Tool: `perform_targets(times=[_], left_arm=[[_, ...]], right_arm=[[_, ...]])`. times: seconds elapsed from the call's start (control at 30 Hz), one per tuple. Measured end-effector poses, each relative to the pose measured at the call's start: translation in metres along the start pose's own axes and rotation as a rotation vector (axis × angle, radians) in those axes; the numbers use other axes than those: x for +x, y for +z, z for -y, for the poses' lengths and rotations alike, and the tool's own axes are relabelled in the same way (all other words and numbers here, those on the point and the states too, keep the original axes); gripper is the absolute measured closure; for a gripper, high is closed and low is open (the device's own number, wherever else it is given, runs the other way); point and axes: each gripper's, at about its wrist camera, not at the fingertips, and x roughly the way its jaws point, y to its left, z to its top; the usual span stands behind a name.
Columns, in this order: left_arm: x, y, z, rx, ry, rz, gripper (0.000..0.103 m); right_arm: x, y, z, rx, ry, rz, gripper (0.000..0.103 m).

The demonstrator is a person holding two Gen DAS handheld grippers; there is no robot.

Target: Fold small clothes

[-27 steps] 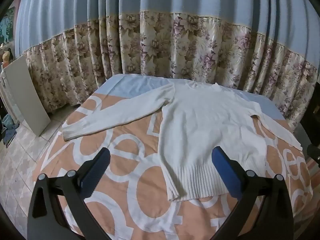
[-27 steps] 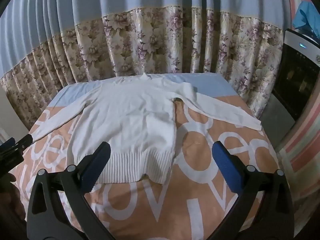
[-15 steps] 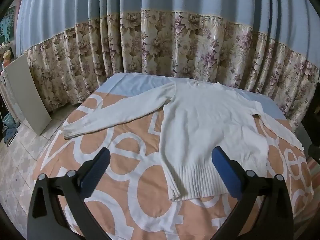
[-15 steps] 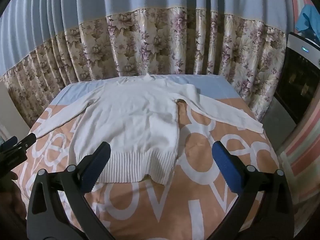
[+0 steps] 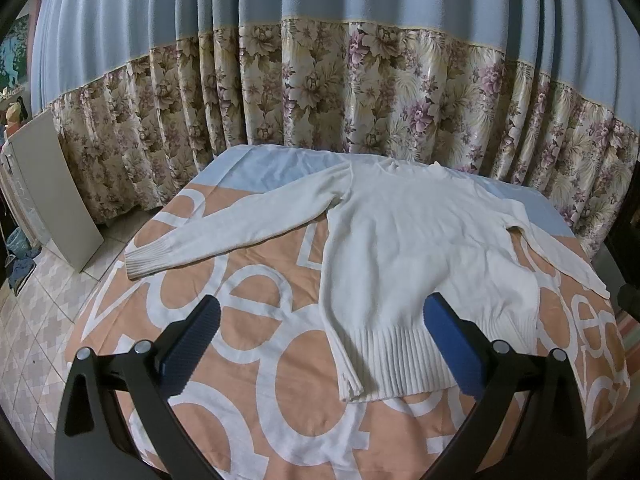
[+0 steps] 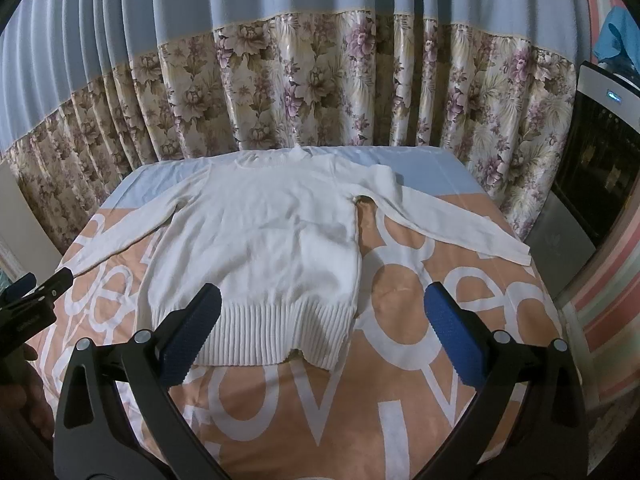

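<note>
A white knit sweater lies flat on the bed, both sleeves spread out, ribbed hem toward me; it also shows in the right wrist view. My left gripper is open and empty, hovering above the hem's left corner. My right gripper is open and empty, hovering above the hem's right corner. The left sleeve cuff lies near the bed's left edge. The right sleeve cuff lies near the right edge. The left gripper shows at the left edge of the right wrist view.
The bed sheet is orange with large white letters and a pale blue band at the far end. A floral curtain hangs behind the bed. A white board leans at the left. A dark appliance stands at the right.
Both views have shifted slightly; the sweater sits a little lower in the frames. The sweater has not moved. Both grippers stay open.
</note>
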Motion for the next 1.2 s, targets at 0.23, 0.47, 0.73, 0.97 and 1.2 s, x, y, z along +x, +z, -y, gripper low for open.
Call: perform_targets(times=[0.23, 0.47, 0.73, 0.97, 1.2], left_arm=[[-0.0003, 0.0, 0.0001, 0.001, 0.0, 0.0, 0.001], [-0.0007, -0.0002, -0.0011, 0.006, 0.0, 0.01, 0.001], [-0.0018, 0.0, -0.0012, 0.004, 0.005, 0.014, 0.001], [-0.0012, 0.0021, -0.0004, 0.002, 0.009, 0.013, 0.001], [-0.0011, 0.0038, 0.0022, 0.006, 0.006, 0.011, 0.001]], right_arm=[[0.0014, 0.0016, 0.0015, 0.0, 0.016, -0.002, 0.003], [0.0016, 0.0026, 0.0012, -0.009, 0.012, 0.008, 0.003], [0.0016, 0.0031, 0.0011, -0.009, 0.011, 0.01, 0.003], [0.0022, 0.0039, 0.0016, -0.01, 0.011, 0.01, 0.003], [0.0026, 0.0036, 0.0017, -0.011, 0.01, 0.011, 0.003]])
